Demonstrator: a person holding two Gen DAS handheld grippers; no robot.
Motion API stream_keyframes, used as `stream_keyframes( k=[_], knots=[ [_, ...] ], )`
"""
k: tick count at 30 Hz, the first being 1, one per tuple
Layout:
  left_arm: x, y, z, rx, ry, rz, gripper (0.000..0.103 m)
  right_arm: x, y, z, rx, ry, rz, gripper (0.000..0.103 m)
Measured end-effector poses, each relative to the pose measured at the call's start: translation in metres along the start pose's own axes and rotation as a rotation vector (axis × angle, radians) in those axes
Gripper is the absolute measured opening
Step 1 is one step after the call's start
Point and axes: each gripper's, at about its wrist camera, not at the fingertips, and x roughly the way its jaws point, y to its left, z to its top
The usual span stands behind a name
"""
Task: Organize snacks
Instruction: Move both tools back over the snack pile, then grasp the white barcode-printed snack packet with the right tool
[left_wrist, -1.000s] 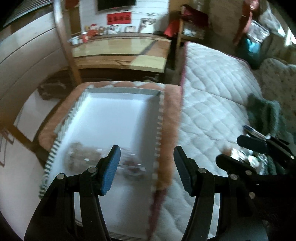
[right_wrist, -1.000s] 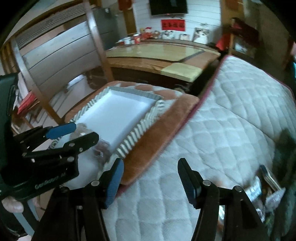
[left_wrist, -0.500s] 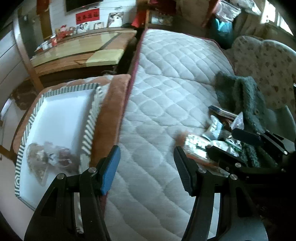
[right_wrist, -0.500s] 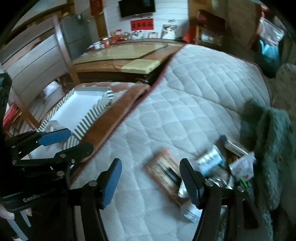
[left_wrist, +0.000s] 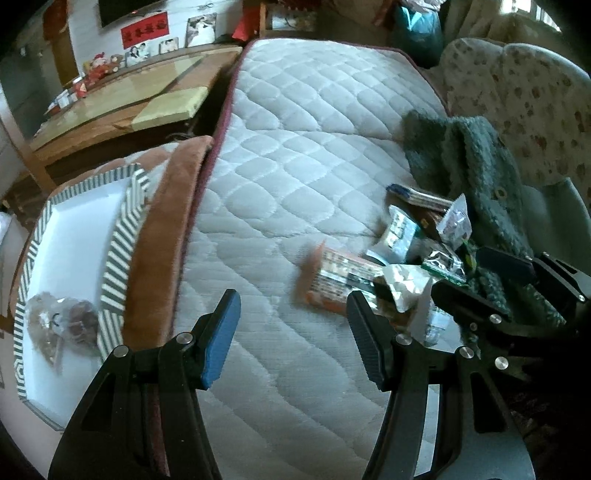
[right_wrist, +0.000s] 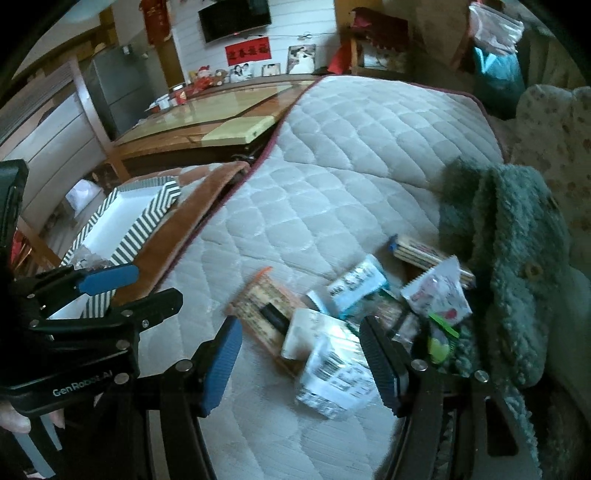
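Note:
A pile of snack packets (right_wrist: 354, 306) lies on the quilted bed, with an orange-edged box (left_wrist: 332, 280) at its left side; the pile also shows in the left wrist view (left_wrist: 410, 254). A striped-walled white box (left_wrist: 122, 236) sits on a brown cushion at the left, with clear snack bags (left_wrist: 59, 325) inside. My left gripper (left_wrist: 291, 332) is open and empty over the quilt, left of the pile. My right gripper (right_wrist: 303, 354) is open and empty just above a silver-white packet (right_wrist: 332, 373) at the pile's near edge.
A green fuzzy garment (right_wrist: 517, 258) lies right of the pile, against a floral cushion (left_wrist: 524, 92). The brown cushion (left_wrist: 162, 229) borders the bed's left edge. A wooden table (right_wrist: 207, 118) stands behind it.
Both grippers have swung right, from over the striped box across the quilt to the snack pile. Both stay open and empty.

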Motion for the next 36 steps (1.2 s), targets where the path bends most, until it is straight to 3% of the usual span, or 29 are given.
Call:
stream_keyframes(
  k=[14,36],
  knots=[
    [0.027,-0.020,0.006,0.011,0.058,-0.031,0.060,0.010,-0.031,-0.010,0.054,0.029,-0.001,0.065],
    [0.042,-0.009,0.002,-0.020,0.085,-0.024,0.060,0.030,-0.036,-0.015,0.056,0.082,0.002,0.066]
  ],
)
